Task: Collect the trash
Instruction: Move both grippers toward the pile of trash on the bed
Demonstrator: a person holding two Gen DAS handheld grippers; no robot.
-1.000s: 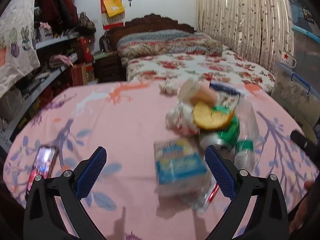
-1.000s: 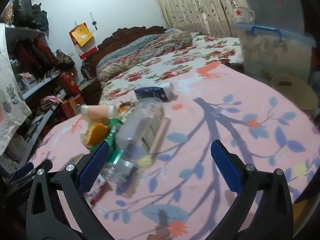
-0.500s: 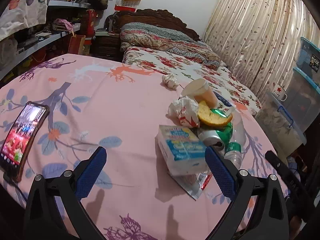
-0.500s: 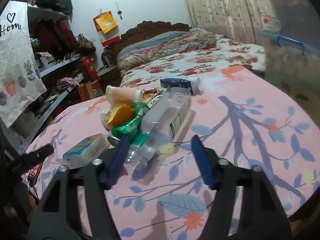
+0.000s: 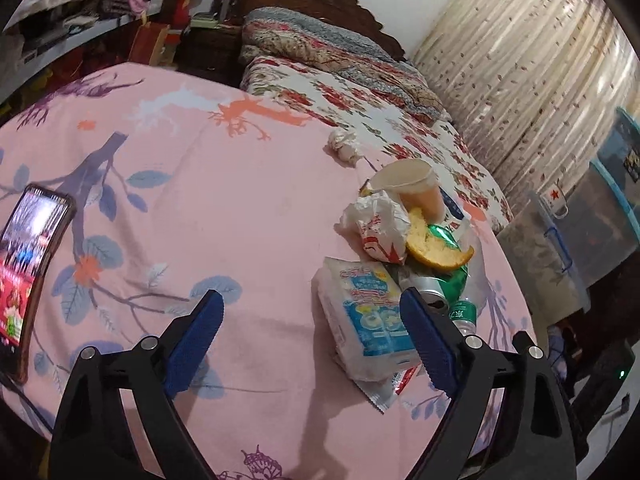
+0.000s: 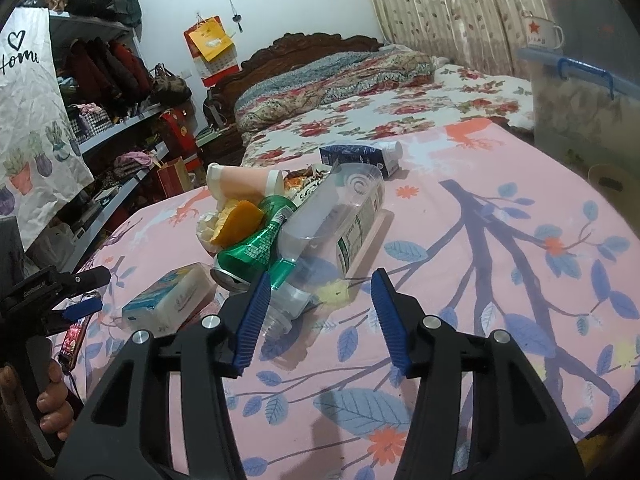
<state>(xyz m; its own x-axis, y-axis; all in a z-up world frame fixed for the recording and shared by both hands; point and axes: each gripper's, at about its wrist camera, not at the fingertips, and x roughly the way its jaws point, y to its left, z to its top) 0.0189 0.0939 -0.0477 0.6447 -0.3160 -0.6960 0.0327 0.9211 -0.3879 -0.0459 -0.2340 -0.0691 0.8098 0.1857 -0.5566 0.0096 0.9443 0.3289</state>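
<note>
Right wrist view: the clear plastic bottle [image 6: 340, 216] lies on its side on the pink tablecloth [image 6: 500, 280], its neck end pointing toward the camera and leaning against a dented green can [image 6: 256, 240]. The right gripper [image 6: 316, 312] hovers just short of that neck; its jaws are about half open and closing, the left blue pad level with the bottle's neck and the right pad over bare cloth, nothing pressed between them yet. To take the bottle cleanly, in my judgement, the gripper should slide a little further in and to the left so both pads bracket the neck or shoulder, since a thin clear wall will likely buckle or squirt out if pinched off-centre.

Around the bottle sits the rest of the trash pile: an orange peel [image 6: 236, 220], a tipped paper cup [image 6: 240, 180], a crumpled white wrapper [image 5: 378, 226], a blue carton [image 6: 356, 158] behind, and a tissue pack [image 5: 368, 312] in front.

In the left wrist view the left gripper [image 5: 310, 334] is wide open, jaws just starting to close, empty, with the tissue pack lying between the pads toward the right one. A phone [image 5: 28, 272] lies well apart at the table's left edge, clearly not trash.
</note>
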